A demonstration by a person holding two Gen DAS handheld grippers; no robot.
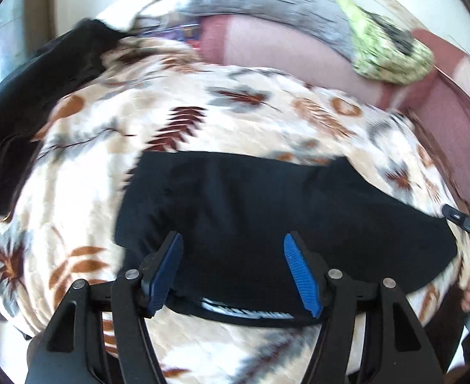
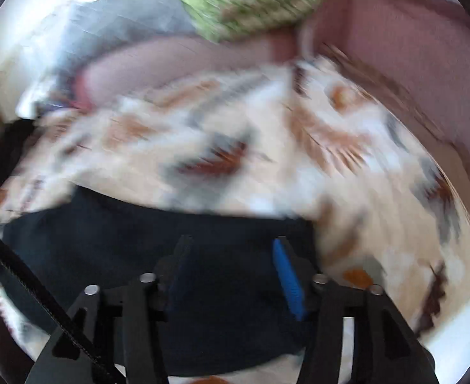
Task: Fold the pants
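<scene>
**Pants folded flat, both grippers spread above them**

Black pants (image 1: 267,211) lying as a compact dark slab across centre frame, on patterned leaf-print blanket (image 1: 203,108); striped white waistband peeking out along lower edge. Left gripper (image 1: 233,249) poised over near edge of fabric, blue pads (image 1: 300,275) wide apart, nothing between them. Right gripper (image 2: 231,256) likewise spread and empty over same pants (image 2: 123,256), view heavily smeared. Second dark garment (image 1: 27,105) bunched at upper left of frame; green cloth (image 1: 391,51) at upper right.

Risks, as judgement: pinching only top layer, so fold peels open on lifting; snagging plush blanket along with fabric, dragging everything askew; uneven pull between two sides, skewing edges. Blur suggests fast motion, raising odds of a mis-aimed pinch.
</scene>
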